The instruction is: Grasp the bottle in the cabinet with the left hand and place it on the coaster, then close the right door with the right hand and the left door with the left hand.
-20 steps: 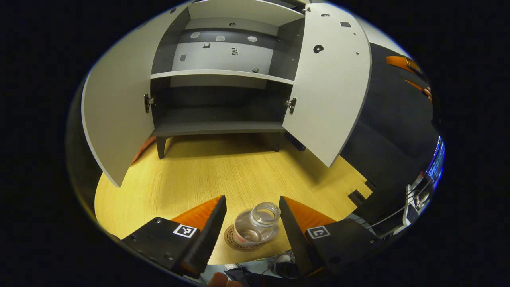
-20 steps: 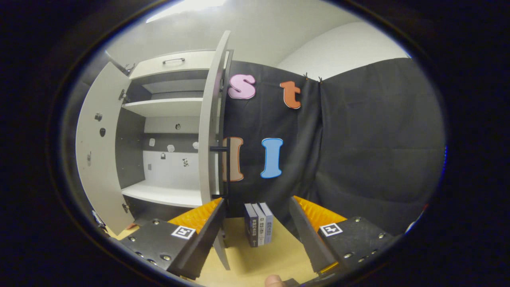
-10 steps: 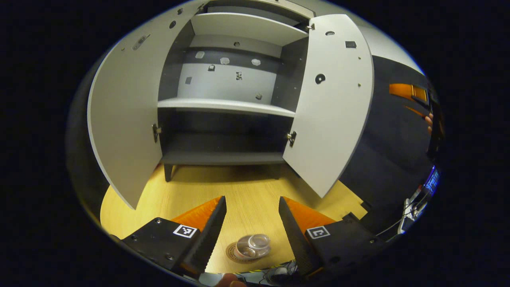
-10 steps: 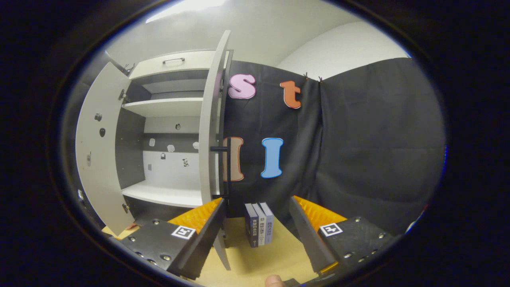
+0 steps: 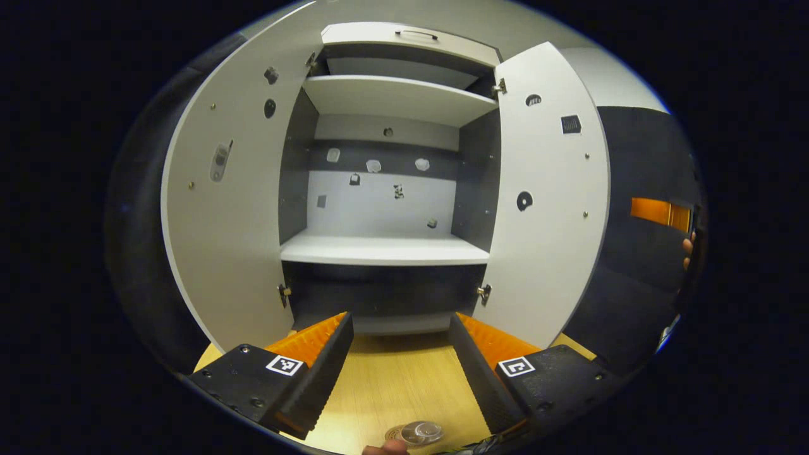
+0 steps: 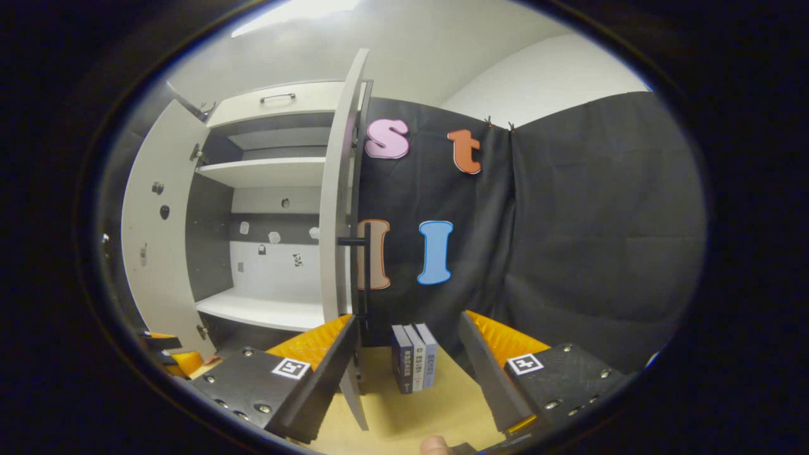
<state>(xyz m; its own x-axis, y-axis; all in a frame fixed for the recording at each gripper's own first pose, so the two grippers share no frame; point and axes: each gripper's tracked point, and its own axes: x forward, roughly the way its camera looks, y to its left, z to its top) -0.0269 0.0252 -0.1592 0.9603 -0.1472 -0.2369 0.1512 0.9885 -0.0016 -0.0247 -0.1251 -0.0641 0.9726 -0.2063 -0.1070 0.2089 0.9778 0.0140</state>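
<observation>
Bottle: small clear glass bottle (image 5: 422,433) sits on round coaster (image 5: 395,433) on wooden worktop (image 5: 392,385). Left tongs (image 5: 400,357) gape, empty. Right tongs (image 6: 407,360) also apart, empty, beside grey right door (image 6: 338,208) edge. Next: push door flat from outer face, slow, avoid black handle (image 6: 363,265).

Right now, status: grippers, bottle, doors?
Left gripper open, empty. Right gripper open, facing right door edge. Bottle on coaster, table's near edge. Both doors open; left door unobstructed.

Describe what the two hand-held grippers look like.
The left hand-held gripper has two wedge-shaped fingers with ribbed inner faces, on black blocks, each bearing a square black-and-white marker. The right hand-held gripper is built the same, with screw heads showing on its blocks.
</observation>
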